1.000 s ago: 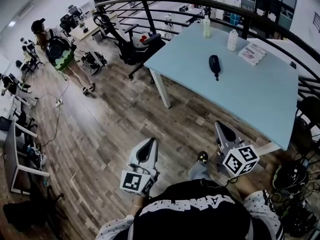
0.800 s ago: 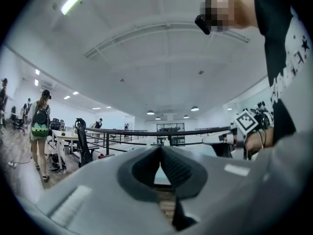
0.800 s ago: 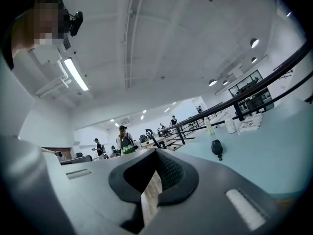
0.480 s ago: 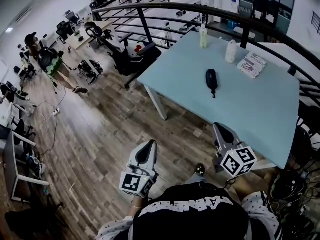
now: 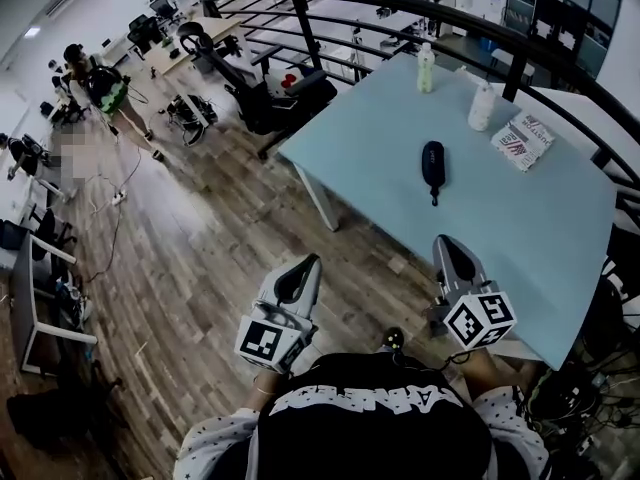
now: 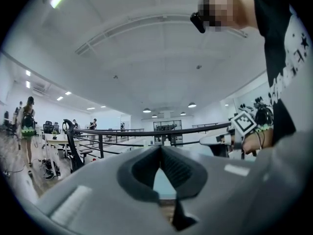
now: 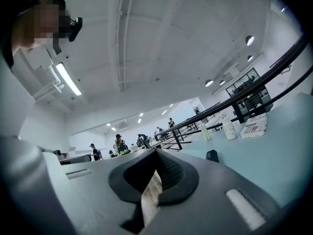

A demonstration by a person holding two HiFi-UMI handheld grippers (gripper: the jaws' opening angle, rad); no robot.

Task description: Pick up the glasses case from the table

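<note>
- While neither gripper carries anything, the right gripper [image 7: 155, 153] has its jaws brought fully together, tips meeting, with only wooden floor showing through the gap behind them.
- Left gripper [image 6: 160, 150]: jaws likewise closed tip to tip, and empty. It is held out over the floor [image 5: 200, 268], off to the side of the table's near corner.
- Position of the pair: side by side in front of the person's chest. The right one sits at the near edge of the table [image 5: 540, 228], well apart from the target.
- Glasses case [image 5: 432, 163]: dark, elongated, with rounded ends. It lies flat near the middle of the pale blue table, its long axis pointing roughly toward the right gripper. A short cord [image 5: 434, 196] trails from its near end. Nothing is touching it.
- Handling, judged: probably light, with a stiff shell that will not give under the pads. The smooth curved sides may slide out of a shallow pinch. It is unlikely to be fragile.
- Hold, judged: across the narrow width near mid-length, pads on the two long sides. The cord looks too thin to grip. The jaws must first open wider than the case.
- Surroundings: a green-tinted bottle [image 5: 426, 68], a white bottle [image 5: 482, 108] and a printed booklet [image 5: 524, 140] stand farther back on the table, all apart from the case. A dark railing [image 5: 400, 3] runs behind them.
</note>
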